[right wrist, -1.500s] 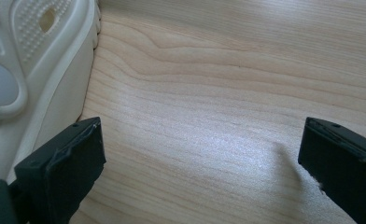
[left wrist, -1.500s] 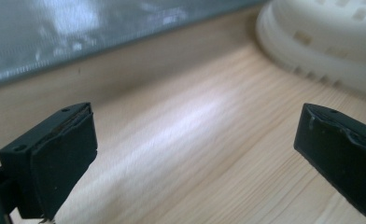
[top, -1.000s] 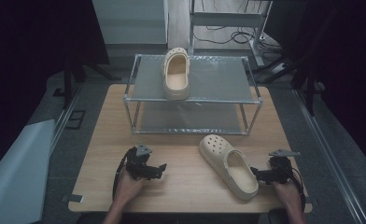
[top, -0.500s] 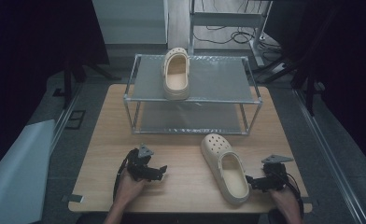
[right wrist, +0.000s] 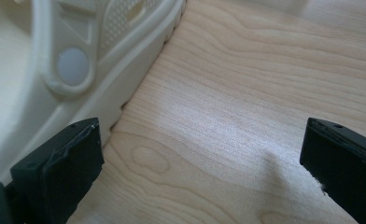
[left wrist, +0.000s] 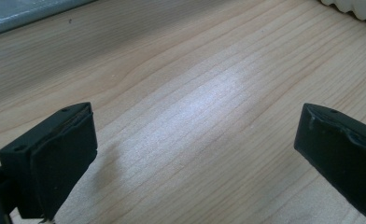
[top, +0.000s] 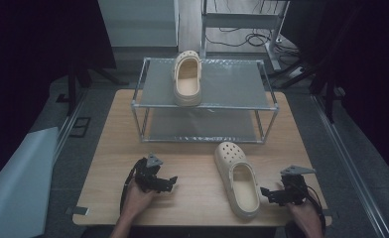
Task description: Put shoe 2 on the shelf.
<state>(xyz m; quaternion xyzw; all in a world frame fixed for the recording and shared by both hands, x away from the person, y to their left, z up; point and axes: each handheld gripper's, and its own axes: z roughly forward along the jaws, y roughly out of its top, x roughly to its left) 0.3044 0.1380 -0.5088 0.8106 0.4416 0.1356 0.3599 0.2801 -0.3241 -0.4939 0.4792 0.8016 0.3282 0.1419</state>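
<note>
- My right hand-held gripper [top: 271, 192] sat low on the desk [top: 192, 168], jaws spread wide and gripping nothing, lined up beside the heel end of the cream clog [top: 238, 179] so I could close on its side wall.
- In the right gripper view the clog [right wrist: 55, 70] lay just beside my left jaw, strap rivet facing me; I judged a small shift toward it was needed before a grab.
- The clog lay sole-down on the desk, toe toward the metal shoe rack [top: 202, 94], heel toward me.
- Its mate, the second clog [top: 186, 78], was parked on the rack's top shelf, likely the target spot.
- My left hand-held gripper [top: 168, 182] rested released on bare wood [left wrist: 195, 107], well apart from the clog, kept clear.
</note>
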